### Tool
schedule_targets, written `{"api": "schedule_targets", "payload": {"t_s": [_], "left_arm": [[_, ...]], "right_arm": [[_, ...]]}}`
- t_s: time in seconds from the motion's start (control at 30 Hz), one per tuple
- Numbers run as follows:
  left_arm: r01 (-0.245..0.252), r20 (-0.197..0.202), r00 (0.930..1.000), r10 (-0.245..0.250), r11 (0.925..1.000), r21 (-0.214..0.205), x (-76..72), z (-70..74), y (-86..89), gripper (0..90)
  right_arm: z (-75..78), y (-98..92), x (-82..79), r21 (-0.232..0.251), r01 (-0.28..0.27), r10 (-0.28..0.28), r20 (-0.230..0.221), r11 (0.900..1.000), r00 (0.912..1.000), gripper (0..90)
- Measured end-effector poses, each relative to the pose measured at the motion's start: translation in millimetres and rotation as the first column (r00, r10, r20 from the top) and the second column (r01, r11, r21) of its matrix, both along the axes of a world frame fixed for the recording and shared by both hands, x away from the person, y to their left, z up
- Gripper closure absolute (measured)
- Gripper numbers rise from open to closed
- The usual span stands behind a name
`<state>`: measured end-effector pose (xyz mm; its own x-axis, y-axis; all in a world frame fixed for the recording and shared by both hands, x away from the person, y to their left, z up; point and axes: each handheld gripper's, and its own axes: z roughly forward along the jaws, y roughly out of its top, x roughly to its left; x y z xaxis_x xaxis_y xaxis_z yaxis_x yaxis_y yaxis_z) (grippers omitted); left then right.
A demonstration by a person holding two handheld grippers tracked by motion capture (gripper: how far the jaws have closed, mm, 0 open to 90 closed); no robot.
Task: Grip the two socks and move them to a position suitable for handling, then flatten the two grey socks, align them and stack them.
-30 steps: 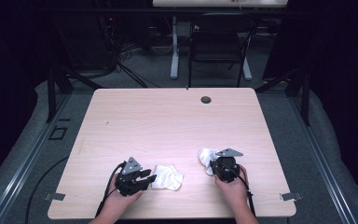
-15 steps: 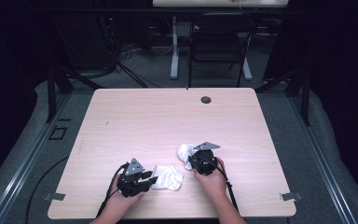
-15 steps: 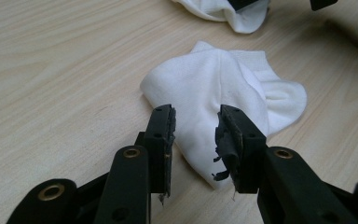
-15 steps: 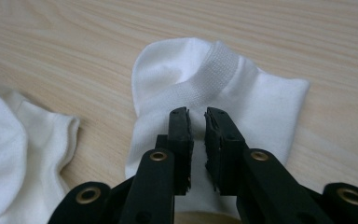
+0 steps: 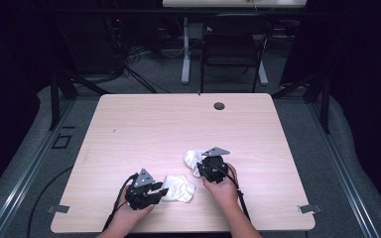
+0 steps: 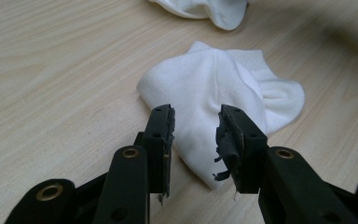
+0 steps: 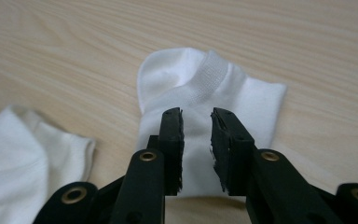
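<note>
Two white ankle socks lie on the wooden table (image 5: 178,124). One sock (image 5: 179,188) (image 6: 214,79), crumpled, lies just ahead of my left gripper (image 5: 162,192) (image 6: 196,112). Its jaws stand apart and open, low over the near edge of that sock without pinching it. The other sock (image 5: 192,157) (image 7: 242,98) lies flat, cuff away from me, under my right gripper (image 5: 201,166) (image 7: 196,112). The right jaws have just been opening. The sock shows through the gap between them, and the pads are not pressing on it. Each sock also shows in the other gripper's view (image 6: 205,9) (image 7: 23,154).
A dark round grommet (image 5: 219,105) sits near the table's far edge. Both grippers work close to the near edge (image 5: 178,230), with cables trailing back over it. A chair (image 5: 233,44) and table legs stand beyond the far side.
My right gripper has moved left and slightly away from me, bringing its sock close to the other one. The left gripper and its sock have stayed put.
</note>
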<state>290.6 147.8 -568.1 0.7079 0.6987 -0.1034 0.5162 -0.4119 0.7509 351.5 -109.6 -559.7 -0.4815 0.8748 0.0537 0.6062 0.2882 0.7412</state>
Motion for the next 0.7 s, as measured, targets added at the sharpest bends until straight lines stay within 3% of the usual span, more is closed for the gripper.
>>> {"api": "schedule_targets", "payload": {"t_s": [0.07,0.17,0.3,0.33,0.47,0.7], "left_arm": [[0.0,-0.001,1.0,0.0,1.0,0.001,-0.2,0.2,-0.2,64.3],[0.003,0.002,1.0,-0.003,1.0,0.004,-0.9,0.5,-0.8,63.8],[0.002,0.002,1.0,-0.002,1.0,-0.003,-1.9,1.0,-2.9,63.0],[0.003,0.001,1.0,-0.003,1.0,-0.005,-2.0,0.9,-3.2,62.8],[0.014,0.005,0.9999,-0.014,0.9999,0.007,-2.4,-0.4,-4.6,62.5],[0.02,0.004,0.9998,-0.02,0.9997,0.012,-2.7,-2.5,-4.8,61.9]], "right_arm": [[9.1,-3.3,-11.5,0.003,-0.01,0.009,0.031,0.9999,0.9995,72.5],[20.8,-13.0,-32.9,0.023,-0.028,0.027,0.04,0.9993,0.9988,71.2],[24.8,-22.7,-56.9,0.074,-0.037,0.033,0.045,0.9966,0.9984,69.8],[24.1,-23.8,-60.8,0.068,-0.042,0.039,0.048,0.9968,0.9981,69.5],[13.8,-23.1,-67.5,0.059,-0.057,0.054,0.059,0.9966,0.9968,70.6],[0.7,-14.1,-63.9,0.043,-0.107,0.106,0.026,0.9933,0.9941,75.5]]}}
